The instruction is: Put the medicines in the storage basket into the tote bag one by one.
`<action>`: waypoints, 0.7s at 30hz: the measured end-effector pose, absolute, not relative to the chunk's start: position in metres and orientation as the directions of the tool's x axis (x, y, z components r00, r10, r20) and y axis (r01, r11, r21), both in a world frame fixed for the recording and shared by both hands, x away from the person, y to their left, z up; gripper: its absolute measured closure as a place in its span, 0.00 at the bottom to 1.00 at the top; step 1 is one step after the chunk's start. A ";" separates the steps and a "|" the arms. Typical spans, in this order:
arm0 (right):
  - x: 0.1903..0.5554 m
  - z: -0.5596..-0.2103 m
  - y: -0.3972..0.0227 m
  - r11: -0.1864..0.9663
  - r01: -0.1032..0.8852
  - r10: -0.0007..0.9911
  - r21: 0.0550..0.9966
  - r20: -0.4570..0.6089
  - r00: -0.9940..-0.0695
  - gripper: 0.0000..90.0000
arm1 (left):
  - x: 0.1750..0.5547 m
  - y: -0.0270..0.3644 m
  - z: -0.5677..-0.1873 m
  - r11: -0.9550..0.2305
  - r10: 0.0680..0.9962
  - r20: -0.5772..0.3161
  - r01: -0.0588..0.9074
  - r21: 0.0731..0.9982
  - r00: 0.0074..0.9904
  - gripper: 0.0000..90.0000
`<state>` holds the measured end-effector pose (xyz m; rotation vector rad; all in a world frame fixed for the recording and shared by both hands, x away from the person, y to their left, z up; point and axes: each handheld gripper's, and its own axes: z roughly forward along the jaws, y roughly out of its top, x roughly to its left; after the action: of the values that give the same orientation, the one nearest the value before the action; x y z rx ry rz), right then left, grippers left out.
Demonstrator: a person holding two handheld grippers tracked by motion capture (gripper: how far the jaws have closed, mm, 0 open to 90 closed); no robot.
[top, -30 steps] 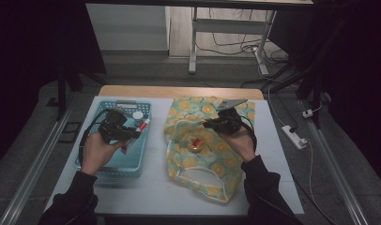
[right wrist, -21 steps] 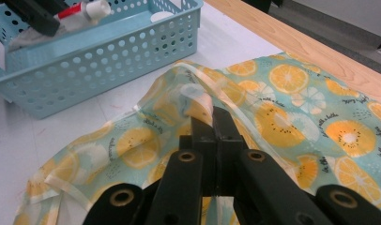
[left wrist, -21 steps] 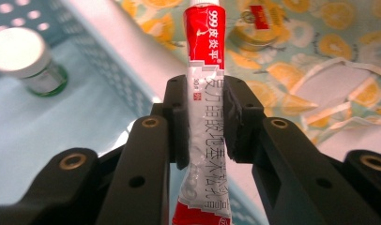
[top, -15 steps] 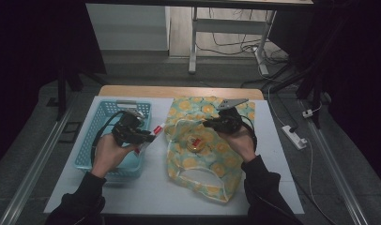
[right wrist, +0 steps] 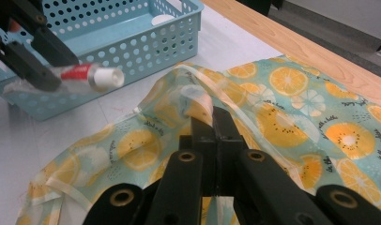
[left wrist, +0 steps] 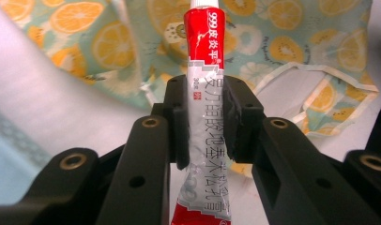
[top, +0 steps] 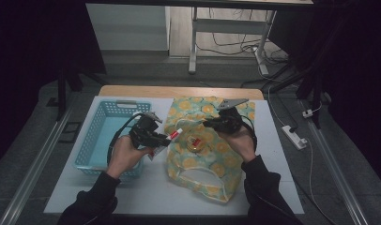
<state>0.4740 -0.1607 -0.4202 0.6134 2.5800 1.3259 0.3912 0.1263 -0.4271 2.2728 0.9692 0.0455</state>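
Dark floor and trailing cables surround a white worktop (top: 273, 154) where a teal fabric bag printed with orange slices (top: 202, 159) lies flat at the centre and a light-blue perforated plastic basket (top: 97, 136) sits at its nine o'clock. The left gripper (top: 166, 139) has its fingers (left wrist: 238, 117) narrowed on a red-and-silver ointment tube with a white cap (top: 172, 137), cap pointing toward the bag's near edge, likely so it can slide straight into the mouth. The right gripper (top: 206, 123), at the bag's twelve o'clock, has its fingers (right wrist: 221, 126) clamped together on the pale-trimmed rim, lifting it, probably to hold the opening up.

From the high view a small round red-and-yellow item (top: 196, 142) lies on the bag. The left gripper view gives the tube's printed lettering and the pinch at mid-length. The right gripper view reveals the raised fabric fold and the tube approaching from its ten o'clock.
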 end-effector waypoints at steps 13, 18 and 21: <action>0.474 -0.419 -0.161 0.514 0.277 0.436 0.812 0.030 -0.899 1.00 | 0.406 0.085 -0.437 -0.553 0.628 -0.206 0.617 0.561 0.750 0.81; 0.473 -0.418 -0.161 0.512 0.274 0.434 0.814 0.030 -0.901 1.00 | 0.413 0.070 -0.444 -0.560 0.625 -0.205 0.616 0.553 0.753 0.81; 0.472 -0.418 -0.160 0.513 0.273 0.433 0.814 0.030 -0.901 1.00 | 0.417 0.062 -0.445 -0.564 0.623 -0.203 0.614 0.553 0.755 0.81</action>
<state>0.4725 -0.1603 -0.4178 0.6075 2.5743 1.3370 0.4175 0.0616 -0.4454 2.3360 0.9240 0.0207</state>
